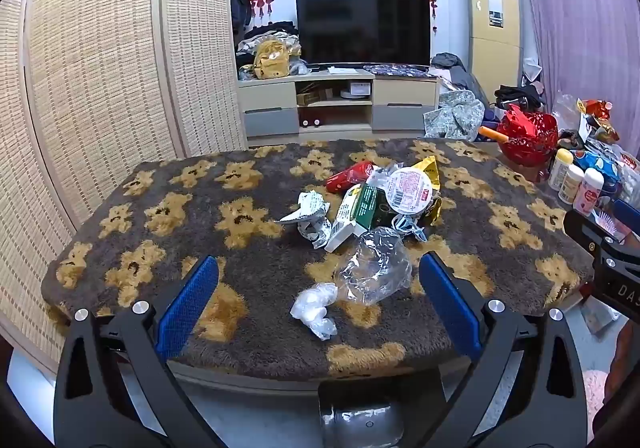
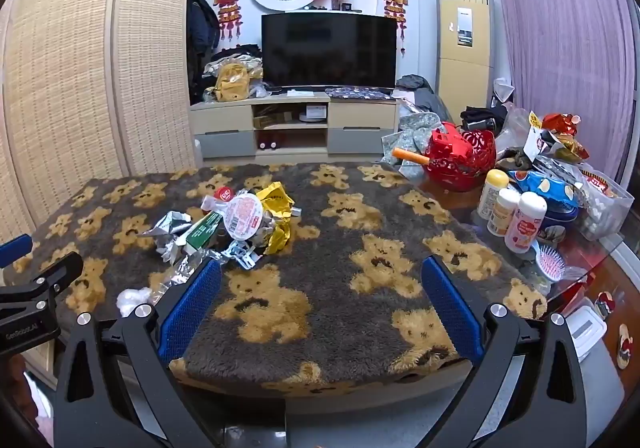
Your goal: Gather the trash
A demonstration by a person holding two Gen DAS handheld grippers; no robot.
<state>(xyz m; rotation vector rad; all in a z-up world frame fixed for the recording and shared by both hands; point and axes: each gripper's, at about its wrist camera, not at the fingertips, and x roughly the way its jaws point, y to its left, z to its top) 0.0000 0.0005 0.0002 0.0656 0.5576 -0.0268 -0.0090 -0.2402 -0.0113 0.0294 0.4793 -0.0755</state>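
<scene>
Both jaws wide, nothing held: left gripper (image 1: 318, 308) should drop onto crumpled clear plastic wrapper (image 1: 374, 272), pinch its bulk, avoid snagging brown bear-print fleece cover (image 1: 256, 312); right gripper (image 2: 320, 308) idle.

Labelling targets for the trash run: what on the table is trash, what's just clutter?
Trash: crumpled clear plastic, white wad, foil wrapper, green carton, round lid, yellow wrapper.

Clutter: white bottles, red basket, hairbrush.
</scene>
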